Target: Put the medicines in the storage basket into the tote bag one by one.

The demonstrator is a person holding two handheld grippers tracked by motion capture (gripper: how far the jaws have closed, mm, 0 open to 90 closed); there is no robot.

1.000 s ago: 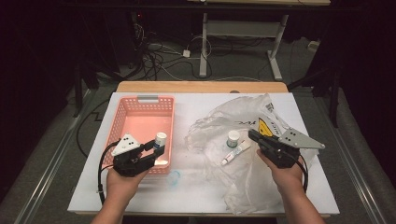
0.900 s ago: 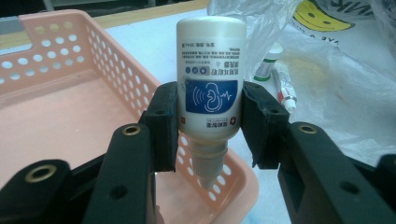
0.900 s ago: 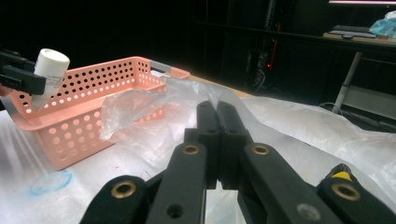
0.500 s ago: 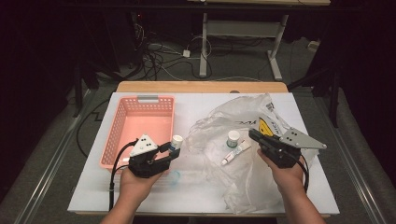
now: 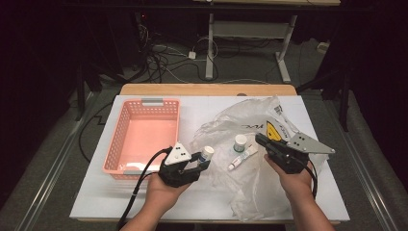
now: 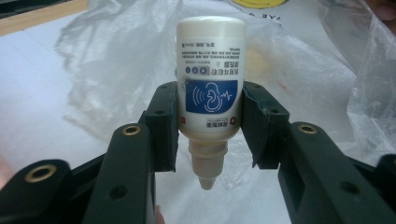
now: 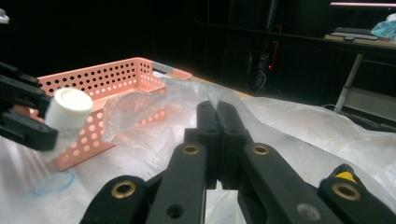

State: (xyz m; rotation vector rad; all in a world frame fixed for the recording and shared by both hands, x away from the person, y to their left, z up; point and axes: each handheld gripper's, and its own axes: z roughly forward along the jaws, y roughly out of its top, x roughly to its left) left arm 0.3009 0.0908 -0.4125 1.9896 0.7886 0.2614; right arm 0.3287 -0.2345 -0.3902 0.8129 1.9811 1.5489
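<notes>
Left gripper view shows us the left tongs (image 6: 210,126) pinching a small white dropper bottle (image 6: 211,88) at mid-frame, both jaws pressed against its blue label, nozzle pointing toward the camera. In the high view we find those tongs (image 5: 199,161) low and centre-left, just right of the pink basket (image 5: 144,108) on the table (image 5: 96,192). The right tongs (image 7: 219,135) are pressed together on a fold of the clear plastic bag (image 7: 289,126); in the high view they (image 5: 263,142) sit at centre-right, near a tube (image 5: 243,157) and a white-capped jar (image 5: 239,142) lying on the bag.
</notes>
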